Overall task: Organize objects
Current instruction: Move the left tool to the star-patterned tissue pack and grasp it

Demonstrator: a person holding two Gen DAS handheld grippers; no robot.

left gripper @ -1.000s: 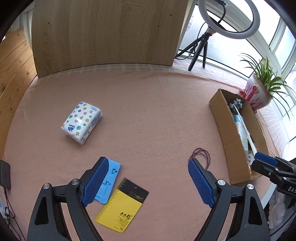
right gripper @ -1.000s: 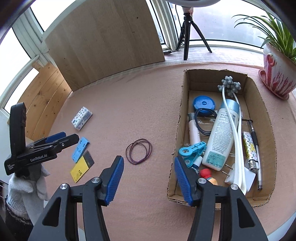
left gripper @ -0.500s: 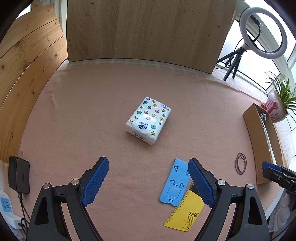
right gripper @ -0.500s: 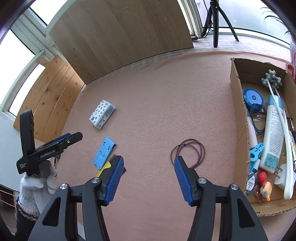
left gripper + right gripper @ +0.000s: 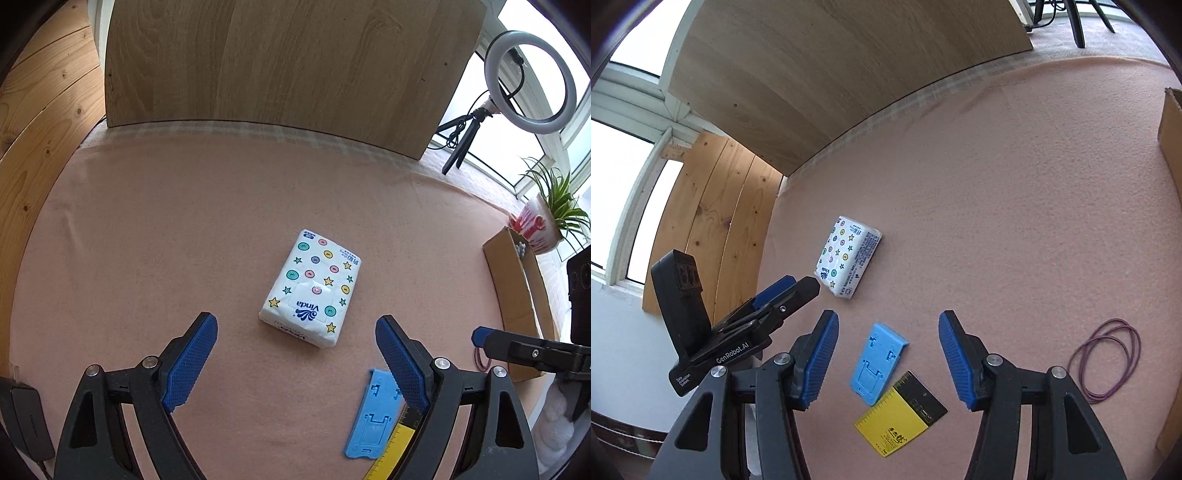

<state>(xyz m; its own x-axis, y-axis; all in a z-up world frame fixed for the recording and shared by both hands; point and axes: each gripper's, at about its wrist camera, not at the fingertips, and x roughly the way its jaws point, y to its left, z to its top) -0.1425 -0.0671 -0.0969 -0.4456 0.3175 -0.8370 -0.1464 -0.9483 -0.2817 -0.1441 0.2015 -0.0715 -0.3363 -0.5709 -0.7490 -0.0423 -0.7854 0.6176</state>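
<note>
A white tissue pack point(image 5: 312, 290) printed with stars and dots lies on the pink cloth, just beyond my open left gripper point(image 5: 295, 363) and centred between its fingers. The same tissue pack point(image 5: 847, 266) shows in the right wrist view, with the left gripper point(image 5: 786, 290) just left of it. My right gripper point(image 5: 886, 354) stands open above a light blue plastic stand point(image 5: 879, 362) and a yellow and black card point(image 5: 901, 413). The blue stand point(image 5: 373, 417) and card point(image 5: 391, 454) lie under the left gripper's right finger. Nothing is held.
A purple rubber band loop point(image 5: 1108, 360) lies right of my right gripper. The cardboard box point(image 5: 517, 302) stands at the right edge, a potted plant point(image 5: 543, 225) behind it. A wooden board point(image 5: 280, 70) closes the back; a ring light point(image 5: 532, 81) stands far right. A black adapter point(image 5: 29, 421) sits bottom left.
Both grippers have swung left, away from the box. The tissue pack now sits centred before the left gripper, and the blue stand and card lie between the right gripper's fingers. Both stay open.
</note>
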